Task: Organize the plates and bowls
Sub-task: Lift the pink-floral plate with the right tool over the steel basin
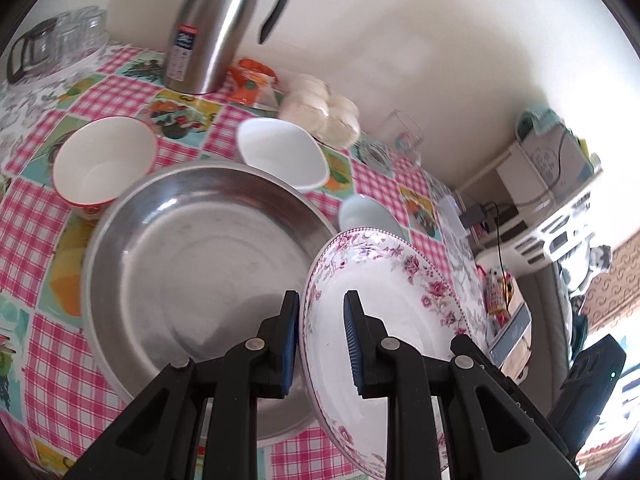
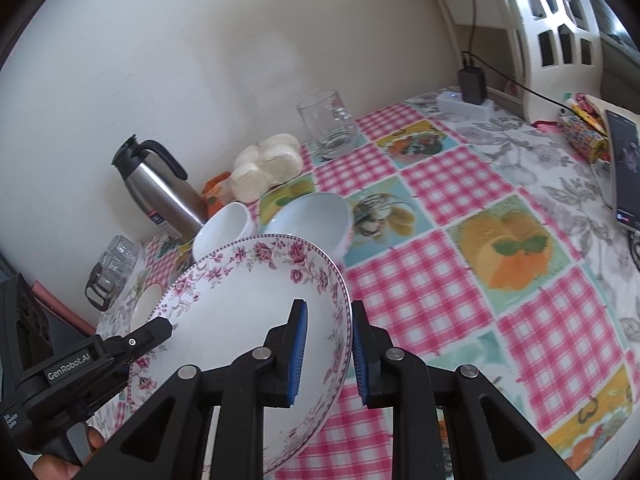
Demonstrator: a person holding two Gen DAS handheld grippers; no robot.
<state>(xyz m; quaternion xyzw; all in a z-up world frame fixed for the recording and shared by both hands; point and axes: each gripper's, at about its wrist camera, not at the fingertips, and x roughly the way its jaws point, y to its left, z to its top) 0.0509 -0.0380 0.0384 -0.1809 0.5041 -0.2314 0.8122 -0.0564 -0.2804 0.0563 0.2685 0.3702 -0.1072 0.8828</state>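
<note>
The white porcelain plate with a pink rose border (image 2: pixel 240 312) hangs tilted in the air above the table, carried by both tongs at once. The left gripper (image 1: pixel 322 344) is clenched on the rim of the plate at one side, one blue pad inside the dish and the other outside it, and the right gripper (image 2: pixel 328 354) grasps the opposite rim in the same way; in the right wrist view the left gripper shows as a black tool at the far edge of the plate, with part of a person's hand (image 2: pixel 60 464) under it. Just beside the plate, in the left wrist view, lies a large round stainless steel basin (image 1: pixel 192 256), resting flat on the pink checked tablecloth with fruit pictures (image 2: pixel 440 280). Beyond the basin stand a white bowl with a red rim (image 1: pixel 105 160), a plain white squarish bowl (image 1: pixel 280 152), and a pale blue bowl (image 1: pixel 366 218) that is partly hidden behind the rim of the plate. Further back, near the cream wall, are a steel vacuum jug with a black handle (image 1: pixel 216 28), an orange packet (image 1: pixel 252 80), a clear bag of pale round buns (image 1: pixel 320 110) and an empty drinking glass (image 2: pixel 328 124). Clear glass cups (image 1: pixel 78 34) cluster at the far left corner of the table.
</note>
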